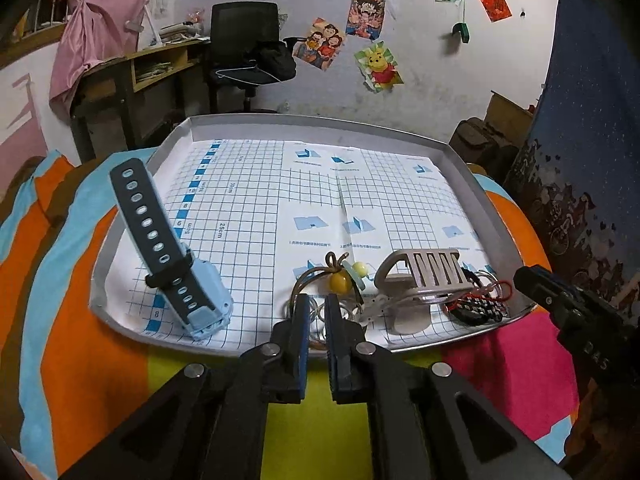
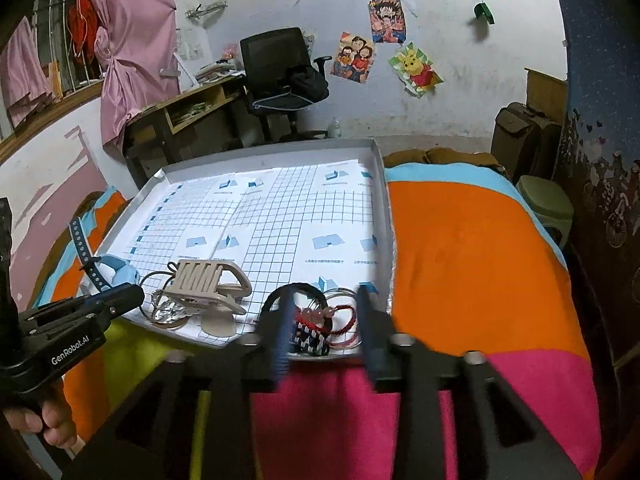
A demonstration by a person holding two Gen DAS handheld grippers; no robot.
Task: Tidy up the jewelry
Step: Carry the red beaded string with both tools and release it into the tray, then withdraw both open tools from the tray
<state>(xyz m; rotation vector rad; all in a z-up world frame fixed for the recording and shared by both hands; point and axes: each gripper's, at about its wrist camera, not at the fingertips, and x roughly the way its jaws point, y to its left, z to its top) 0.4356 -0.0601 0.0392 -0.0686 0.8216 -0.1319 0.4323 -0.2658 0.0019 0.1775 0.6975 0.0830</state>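
Judging by the tray (image 1: 472, 184), sorting has barely begun: nearly all the jewelry sits heaped along its near edge, low in both frames. My left claw (image 1: 316, 312) is nearly closed over the clear rings (image 1: 318, 316), though I cannot tell if it grips them. My right claw (image 2: 322, 320) is spread wide around the woven bracelet (image 2: 308, 332), not touching. The watch (image 1: 192, 296) leans at lower left, and the hair clip (image 1: 424, 276) lies between the two piles. The grid paper (image 1: 260, 200) beyond is bare.
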